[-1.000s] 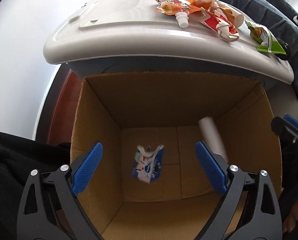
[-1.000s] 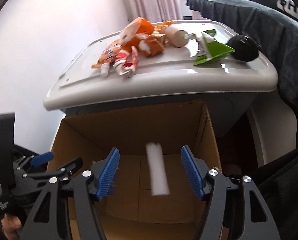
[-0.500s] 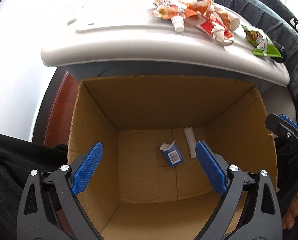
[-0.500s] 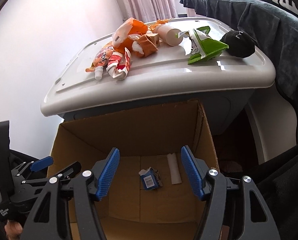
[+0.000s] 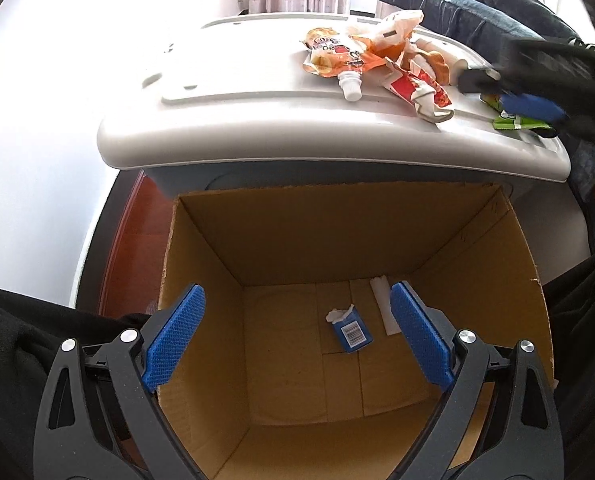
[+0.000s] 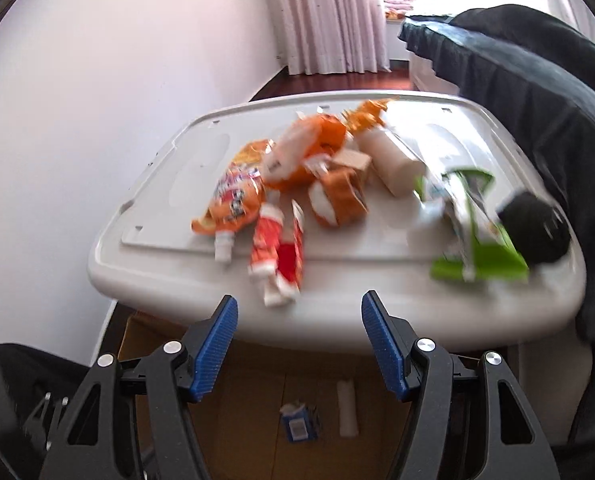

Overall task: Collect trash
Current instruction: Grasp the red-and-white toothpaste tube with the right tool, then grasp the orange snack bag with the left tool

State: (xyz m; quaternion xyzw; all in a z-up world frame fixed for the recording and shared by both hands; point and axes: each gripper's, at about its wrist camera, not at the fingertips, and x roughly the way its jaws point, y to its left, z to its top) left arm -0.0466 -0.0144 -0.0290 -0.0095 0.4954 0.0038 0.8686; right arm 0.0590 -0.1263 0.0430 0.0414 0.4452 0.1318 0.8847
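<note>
Both grippers, left gripper (image 5: 297, 336) above the box (image 5: 477, 248) and right gripper (image 6: 299, 346) at the lid's (image 6: 337, 320) front edge, gape wide and empty, with two trash bits in the box: carton (image 5: 350, 331) and white roll (image 5: 384, 305).

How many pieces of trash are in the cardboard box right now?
2. A small blue carton lies mid-floor of the cardboard box; a white tube lies just right of it, toward the back wall. The near floor is hidden.
</note>
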